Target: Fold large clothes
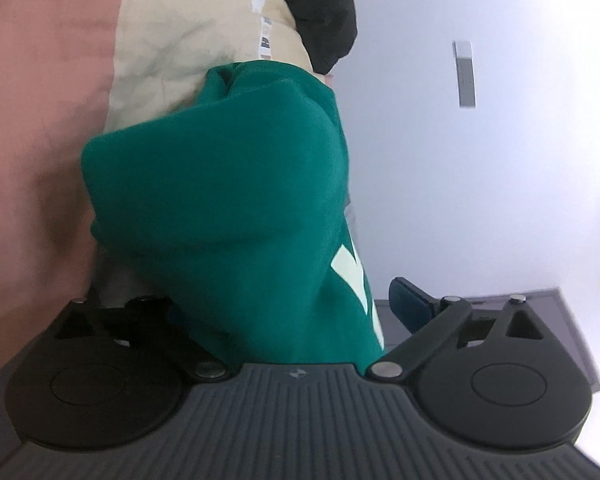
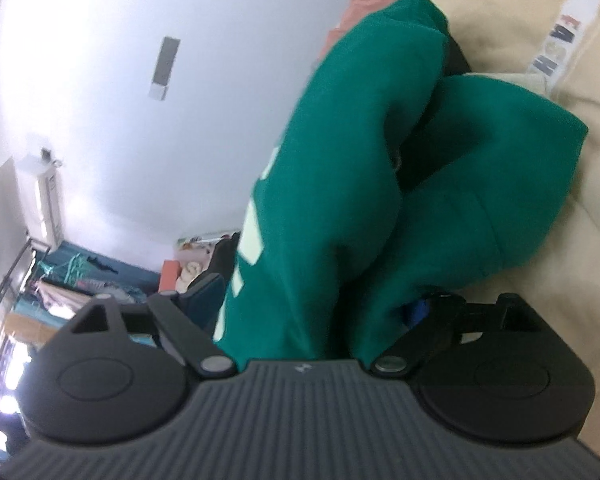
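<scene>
Up close, the left gripper (image 1: 288,308) has a thick bunch of the green garment (image 1: 228,184) between its fingers, with cloth filling the gap and spilling over the left finger; the right fingertip (image 1: 410,300) stands clear of the fabric's edge, so whether the jaws are actually clamped cannot be told. The right gripper (image 2: 312,312) shows much the same: two fat green folds (image 2: 380,200) run down between its fingers and hide most of both, so its grip is equally unclear. From there the garment rises away in rounded, doubled-over lobes, its pale printed lettering (image 1: 356,276) along the edge that faces the open room. Behind the folds lies a cream cloth (image 2: 540,240) with a white printed band (image 2: 556,44) (letters too skewed to read), and a pinkish surface (image 1: 36,120) beyond it. A black fabric (image 1: 320,8) sits at the top of the left view. On the garment's free side is a bare white wall (image 1: 480,160), and cluttered shelves (image 2: 80,280) stand far off.
</scene>
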Demonstrator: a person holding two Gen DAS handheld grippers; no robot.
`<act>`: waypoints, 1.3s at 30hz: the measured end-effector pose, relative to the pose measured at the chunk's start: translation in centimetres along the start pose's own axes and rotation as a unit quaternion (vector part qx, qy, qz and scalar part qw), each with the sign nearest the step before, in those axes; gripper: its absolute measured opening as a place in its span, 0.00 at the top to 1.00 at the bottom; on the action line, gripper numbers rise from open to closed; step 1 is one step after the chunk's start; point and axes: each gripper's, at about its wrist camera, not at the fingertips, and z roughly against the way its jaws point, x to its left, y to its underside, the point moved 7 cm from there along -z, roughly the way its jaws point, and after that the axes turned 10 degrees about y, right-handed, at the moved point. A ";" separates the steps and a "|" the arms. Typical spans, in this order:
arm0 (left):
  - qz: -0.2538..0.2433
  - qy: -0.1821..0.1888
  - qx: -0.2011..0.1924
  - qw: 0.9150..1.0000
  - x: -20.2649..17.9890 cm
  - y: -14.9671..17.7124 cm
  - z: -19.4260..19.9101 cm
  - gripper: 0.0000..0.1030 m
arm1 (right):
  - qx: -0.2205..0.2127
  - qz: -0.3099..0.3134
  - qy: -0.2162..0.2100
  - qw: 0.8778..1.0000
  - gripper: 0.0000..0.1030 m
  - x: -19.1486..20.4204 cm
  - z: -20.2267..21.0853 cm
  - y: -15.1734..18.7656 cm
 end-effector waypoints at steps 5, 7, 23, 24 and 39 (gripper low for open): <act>0.023 -0.019 -0.004 1.000 1.6 -0.5 -0.8 0.03 | 0.009 -0.061 0.025 0.998 0.08 -1.7 -3.0 -0.8; 0.024 -0.022 -0.005 0.999 2.1 -0.6 -1.2 0.05 | 0.016 -0.079 0.020 0.997 0.01 -2.1 -4.3 -1.0; -0.059 0.004 -0.006 0.998 0.4 -0.7 -0.9 0.63 | -0.020 0.020 -0.044 0.999 0.59 1.1 -4.1 -1.8; -0.068 0.011 -0.006 0.998 -0.1 -0.5 -0.5 0.65 | -0.021 0.021 -0.049 0.998 0.60 1.3 -3.9 -1.8; -0.141 0.080 0.033 0.986 -8.0 4.7 1.0 0.66 | -0.060 0.082 -0.127 0.987 0.66 5.8 6.5 -4.2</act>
